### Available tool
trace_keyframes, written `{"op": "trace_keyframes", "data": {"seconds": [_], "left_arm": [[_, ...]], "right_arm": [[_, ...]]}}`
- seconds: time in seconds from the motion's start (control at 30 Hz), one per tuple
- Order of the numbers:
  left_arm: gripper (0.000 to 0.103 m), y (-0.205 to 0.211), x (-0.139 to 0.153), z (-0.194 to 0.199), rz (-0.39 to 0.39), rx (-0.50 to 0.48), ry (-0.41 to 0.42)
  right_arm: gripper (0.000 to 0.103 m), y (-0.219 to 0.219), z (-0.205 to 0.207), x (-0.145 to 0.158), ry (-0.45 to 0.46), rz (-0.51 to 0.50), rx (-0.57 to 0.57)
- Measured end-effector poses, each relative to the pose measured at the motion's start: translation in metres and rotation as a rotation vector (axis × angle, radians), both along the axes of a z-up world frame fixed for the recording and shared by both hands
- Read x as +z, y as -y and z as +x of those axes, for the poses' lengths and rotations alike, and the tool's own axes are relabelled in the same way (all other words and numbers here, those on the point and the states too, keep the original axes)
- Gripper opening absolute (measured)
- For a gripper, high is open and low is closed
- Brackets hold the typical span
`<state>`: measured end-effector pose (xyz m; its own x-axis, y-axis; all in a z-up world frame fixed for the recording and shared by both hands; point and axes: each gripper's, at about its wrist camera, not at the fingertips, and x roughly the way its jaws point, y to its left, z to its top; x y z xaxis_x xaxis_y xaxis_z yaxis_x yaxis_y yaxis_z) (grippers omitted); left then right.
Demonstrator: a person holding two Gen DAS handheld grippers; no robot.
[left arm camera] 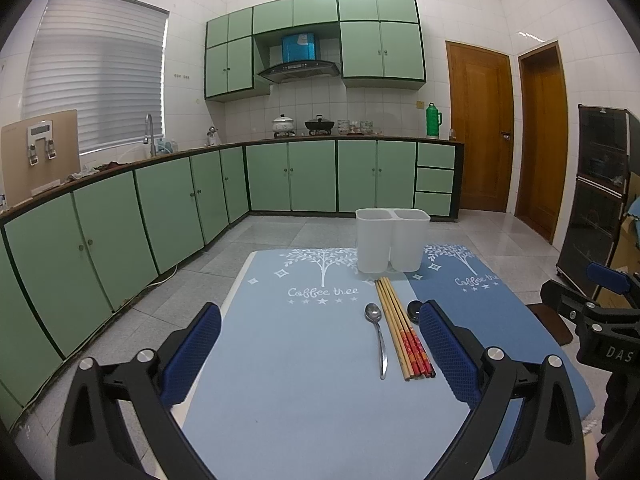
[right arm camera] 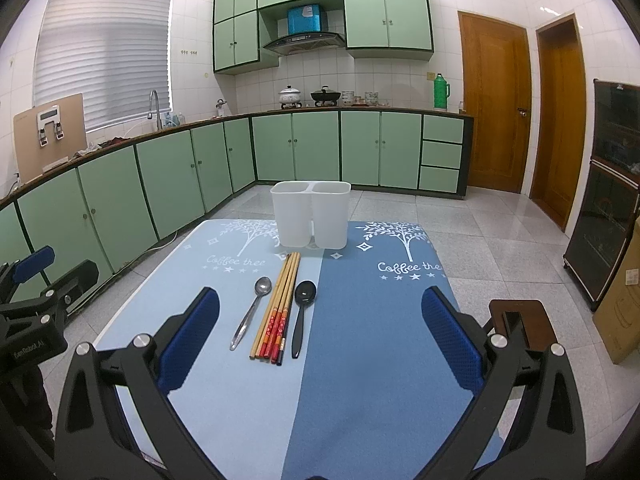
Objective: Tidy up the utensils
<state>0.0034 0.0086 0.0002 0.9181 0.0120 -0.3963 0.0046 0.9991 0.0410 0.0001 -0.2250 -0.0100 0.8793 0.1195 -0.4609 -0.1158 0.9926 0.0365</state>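
Both grippers are held above the near end of a table covered by a blue mat (right arm camera: 360, 360), and nothing is gripped by either. The left gripper (left arm camera: 320, 360) is seen with its blue pads (left arm camera: 192, 360) spread wide; the right gripper (right arm camera: 320, 344) is likewise spread wide, its pads (right arm camera: 452, 340) well apart.

The utensils are laid side by side on the mat, between the grippers and the holder. A metal spoon (right arm camera: 252, 316) is placed on the left, bowl towards the holder. Just beside it on the right a bundle of chopsticks (right arm camera: 278, 308) is laid, bamboo-coloured with red printed ends nearest the cameras. A black spoon (right arm camera: 302, 316) is set just right of the chopsticks; in the left wrist view only its bowl (left arm camera: 414, 309) is seen, the rest being hidden behind a pad.

A white two-compartment holder (right arm camera: 311, 214) is stood upright at the far end of the mat, just beyond the chopstick tips. Whether anything is held inside cannot be told.

In the left wrist view the right gripper (left arm camera: 600, 304) is seen at the right edge.
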Motion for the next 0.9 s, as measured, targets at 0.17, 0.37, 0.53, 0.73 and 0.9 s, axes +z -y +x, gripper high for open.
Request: {"op": "trace_keyframes", "data": {"seconds": [0.17,0.37,0.53,0.73,0.9], "left_arm": [[0.097,-0.003,0.002,0.002,0.000,0.002,0.000],[0.097,-0.003,0.002,0.002,0.002,0.002,0.000],[0.097,-0.003,0.001,0.002,0.002,0.002,0.000],[0.097,-0.002,0.004,0.000,0.001,0.005,0.001],[0.097,-0.002,0.003,0.001,0.001,0.006,0.000]], "right_arm": [[0.098,0.000,0.000,0.000,0.001,-0.001,-0.001],[0.098,-0.001,0.000,0.000,-0.001,0.000,-0.004],[0.098,-0.004,0.001,-0.003,-0.002,-0.001,-0.007],[0.098,-0.001,0.003,-0.007,-0.007,0.000,-0.007],[0.098,0.000,0.005,-0.010,-0.012,0.000,-0.005]]}}
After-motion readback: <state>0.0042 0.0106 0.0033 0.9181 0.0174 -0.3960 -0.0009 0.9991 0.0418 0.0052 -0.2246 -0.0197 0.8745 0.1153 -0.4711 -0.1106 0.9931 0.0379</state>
